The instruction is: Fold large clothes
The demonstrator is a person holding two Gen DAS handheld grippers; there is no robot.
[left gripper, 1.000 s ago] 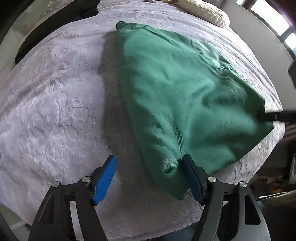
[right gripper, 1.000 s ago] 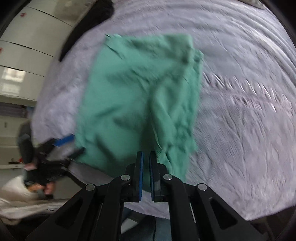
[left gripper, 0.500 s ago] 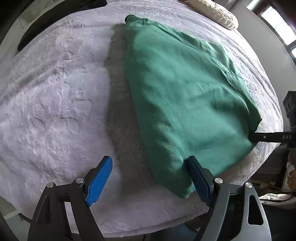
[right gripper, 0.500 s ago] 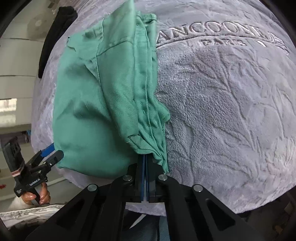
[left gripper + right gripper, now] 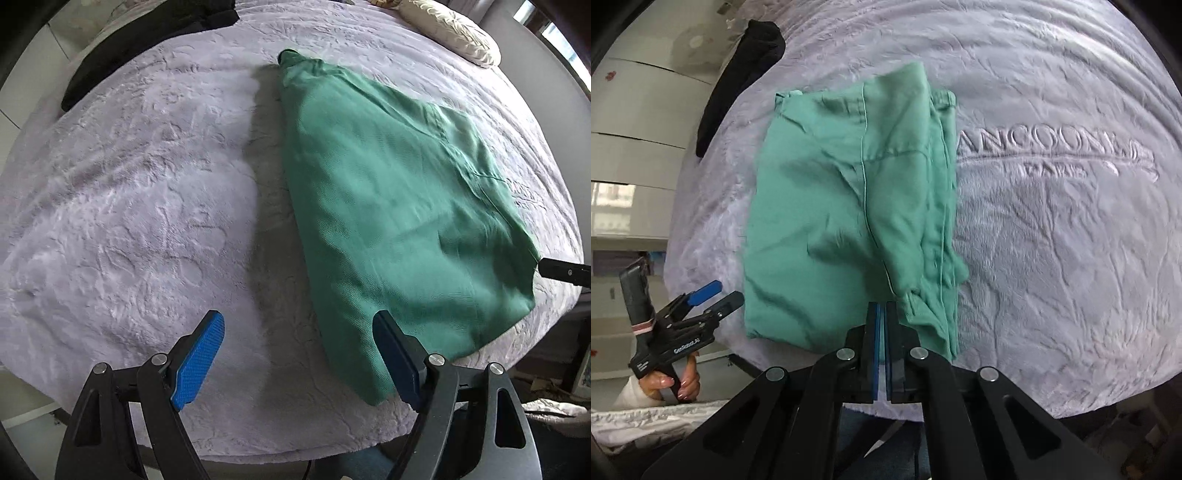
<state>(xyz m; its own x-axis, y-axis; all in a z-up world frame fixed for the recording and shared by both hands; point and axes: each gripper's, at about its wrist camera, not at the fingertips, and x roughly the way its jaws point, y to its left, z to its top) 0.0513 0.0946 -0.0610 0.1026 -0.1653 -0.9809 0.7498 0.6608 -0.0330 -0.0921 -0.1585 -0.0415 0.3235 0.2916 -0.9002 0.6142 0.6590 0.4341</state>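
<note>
Our right gripper (image 5: 884, 314) pinched the garment (image 5: 849, 206); our left gripper (image 5: 299, 354) gaped empty, needing the near corner.

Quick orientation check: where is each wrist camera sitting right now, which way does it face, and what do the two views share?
Left wrist: above the bed's near edge, looking down at the grey blanket past the open left gripper.
Right wrist: on the right gripper, shut on the green garment, looking down; the person's hand shows.
Shared: garment, blanket, black clothing, each other's gripper.
</note>
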